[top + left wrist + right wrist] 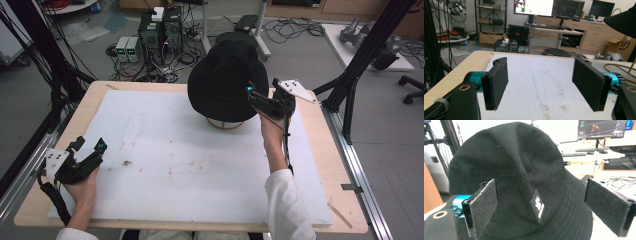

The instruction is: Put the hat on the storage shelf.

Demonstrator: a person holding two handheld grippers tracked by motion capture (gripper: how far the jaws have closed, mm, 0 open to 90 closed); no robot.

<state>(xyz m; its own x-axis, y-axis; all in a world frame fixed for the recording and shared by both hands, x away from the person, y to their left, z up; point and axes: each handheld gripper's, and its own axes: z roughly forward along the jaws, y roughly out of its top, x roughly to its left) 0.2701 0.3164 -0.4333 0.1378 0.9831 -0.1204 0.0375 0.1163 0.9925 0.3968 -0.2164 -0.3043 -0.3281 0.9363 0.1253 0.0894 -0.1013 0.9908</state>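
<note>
Closest to the person, the left gripper [87,152] rests low over the near left part of the white mat [165,160], its fingers [495,86] spread wide with bare mat between them. It is well apart from the work and is best left parked there.

Farther out, the right gripper [257,97] hangs just beside the black bucket hat [524,177]. In the right gripper view its fingers [482,208] stand wide, one on either side of the hat's brim and the small label [537,206], and the pads do not press on the cloth. The hat sits draped over a wire stand [225,123] at the far side of the table [320,145], directly ahead of those fingers.

As I read it, the hat has been set on its stand and the step now is to get clear of it cleanly. To do that well, keep the fingers wide and draw the gripper straight back from the brim, so no pad snags the soft cloth and drags the hat askew. The stand looks light, and a sideways brush could tip it.
</note>
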